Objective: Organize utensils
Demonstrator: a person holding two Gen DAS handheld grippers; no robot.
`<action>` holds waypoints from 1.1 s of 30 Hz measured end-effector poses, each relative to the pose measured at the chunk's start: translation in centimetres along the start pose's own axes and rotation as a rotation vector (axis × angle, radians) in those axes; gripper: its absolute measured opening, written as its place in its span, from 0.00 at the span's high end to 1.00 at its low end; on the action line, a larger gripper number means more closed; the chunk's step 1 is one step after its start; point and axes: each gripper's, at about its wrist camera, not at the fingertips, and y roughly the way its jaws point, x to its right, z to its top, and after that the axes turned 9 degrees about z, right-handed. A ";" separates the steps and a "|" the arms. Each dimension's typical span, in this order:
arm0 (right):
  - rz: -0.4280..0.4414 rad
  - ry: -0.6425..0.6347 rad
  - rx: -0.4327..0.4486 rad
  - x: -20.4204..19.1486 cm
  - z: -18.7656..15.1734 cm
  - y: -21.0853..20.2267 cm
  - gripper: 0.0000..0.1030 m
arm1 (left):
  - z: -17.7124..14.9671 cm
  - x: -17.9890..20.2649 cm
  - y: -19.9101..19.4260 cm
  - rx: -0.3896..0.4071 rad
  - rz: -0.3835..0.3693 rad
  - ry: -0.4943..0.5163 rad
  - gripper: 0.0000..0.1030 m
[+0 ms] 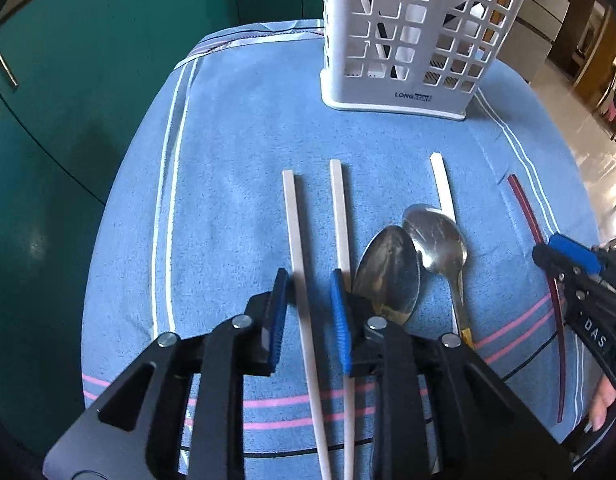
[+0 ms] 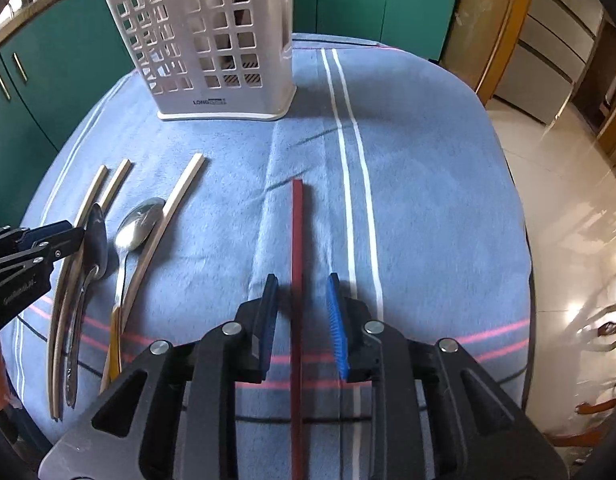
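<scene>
Item: cream chopstick [image 1: 303, 288], lower centre of the left wrist view, flat on the blue striped cloth [image 1: 235, 152]. Judged light, stiff, smooth and prone to slip or roll; best taken mid-shaft.
Item: dark red chopstick [image 2: 296, 264], centre of the right wrist view; likely the same handling.
Tool: left gripper [image 1: 308, 304], jaws narrowly parted astride the cream stick, pads not pressing.
Tool: right gripper [image 2: 301, 312], jaws narrowly parted astride the red stick, clear of it.
Destination: white perforated utensil holder [image 1: 408, 40], top of frame.
</scene>
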 end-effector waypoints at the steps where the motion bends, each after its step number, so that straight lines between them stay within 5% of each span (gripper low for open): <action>1: 0.001 -0.009 -0.006 -0.1 0.3 0.2 0.76 | 0.0 -0.1 0.0 -0.001 -0.002 -0.002 0.79; 33: -0.027 -0.044 0.003 -0.4 0.4 0.2 0.76 | -0.5 0.1 -0.3 0.029 0.001 -0.020 0.71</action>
